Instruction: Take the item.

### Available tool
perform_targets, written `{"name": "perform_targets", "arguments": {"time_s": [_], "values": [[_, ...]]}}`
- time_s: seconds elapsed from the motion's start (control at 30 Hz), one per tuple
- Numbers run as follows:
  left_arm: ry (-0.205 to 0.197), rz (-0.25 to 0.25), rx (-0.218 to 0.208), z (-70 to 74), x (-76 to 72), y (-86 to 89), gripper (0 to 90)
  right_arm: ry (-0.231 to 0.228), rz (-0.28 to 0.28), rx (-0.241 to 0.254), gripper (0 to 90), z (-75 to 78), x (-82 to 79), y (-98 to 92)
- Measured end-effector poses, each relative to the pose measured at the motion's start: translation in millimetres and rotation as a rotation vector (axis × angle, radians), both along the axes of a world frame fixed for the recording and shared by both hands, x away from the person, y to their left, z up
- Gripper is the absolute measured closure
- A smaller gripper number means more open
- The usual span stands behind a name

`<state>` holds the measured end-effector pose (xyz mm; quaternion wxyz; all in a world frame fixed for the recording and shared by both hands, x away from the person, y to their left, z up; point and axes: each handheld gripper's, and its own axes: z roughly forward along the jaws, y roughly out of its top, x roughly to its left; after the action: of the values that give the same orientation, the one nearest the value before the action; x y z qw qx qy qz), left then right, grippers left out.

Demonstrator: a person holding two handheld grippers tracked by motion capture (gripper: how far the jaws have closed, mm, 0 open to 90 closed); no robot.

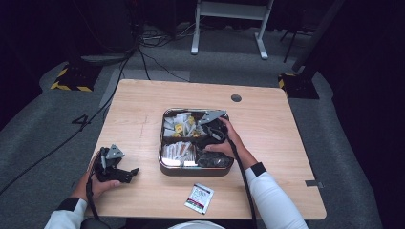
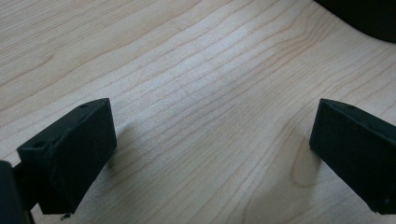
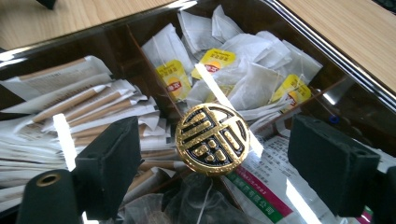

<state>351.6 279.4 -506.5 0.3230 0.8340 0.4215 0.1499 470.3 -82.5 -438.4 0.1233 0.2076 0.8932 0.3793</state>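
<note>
A dark, metal-rimmed box (image 1: 191, 172) sits mid-table under a clear lid with a round gold knob (image 3: 212, 140) at its centre. Through the lid I see tea bags with yellow tags (image 3: 219, 60), paper-wrapped sticks (image 3: 79, 105) and printed sachets (image 3: 261, 186) in separate compartments. My right gripper (image 1: 210, 136) reaches over the box. In the right gripper view its jaws (image 3: 219, 154) stand open on either side of the knob, with a gap on each side. My left gripper (image 1: 125, 172) rests at the table's near left, open over bare wood (image 2: 205, 140).
A loose white and maroon sachet (image 1: 199, 197) lies near the table's front edge, just in front of the box. A round cable hole (image 1: 236, 98) is at the far side. Cables and a white stand's legs (image 1: 229, 28) are on the floor beyond.
</note>
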Motion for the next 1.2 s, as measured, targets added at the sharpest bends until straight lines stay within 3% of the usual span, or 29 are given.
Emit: {"name": "perform_targets", "arguments": {"time_s": [0.3, 0.63, 0.83, 1.2], "values": [[0.001, 0.001, -0.001, 0.0, -0.1, 0.0, 0.8, -0.029, 0.012, -0.047, 19.0, 2.2, -5.2, 0.6], [0.001, -0.001, 0.001, 0.1, 0.0, 0.1, 0.8, -0.032, 0.012, -0.045, 20.3, 10.2, -8.5, -8.5], [-0.001, -0.002, 0.001, 0.0, 0.0, 0.2, 0.8, -0.057, -0.015, -0.035, 20.3, 16.4, -11.6, -18.4], [-0.001, -0.002, 0.001, 0.1, 0.0, 0.2, 0.8, -0.103, -0.05, -0.068, 20.2, 27.4, -21.6, -39.0]]}}
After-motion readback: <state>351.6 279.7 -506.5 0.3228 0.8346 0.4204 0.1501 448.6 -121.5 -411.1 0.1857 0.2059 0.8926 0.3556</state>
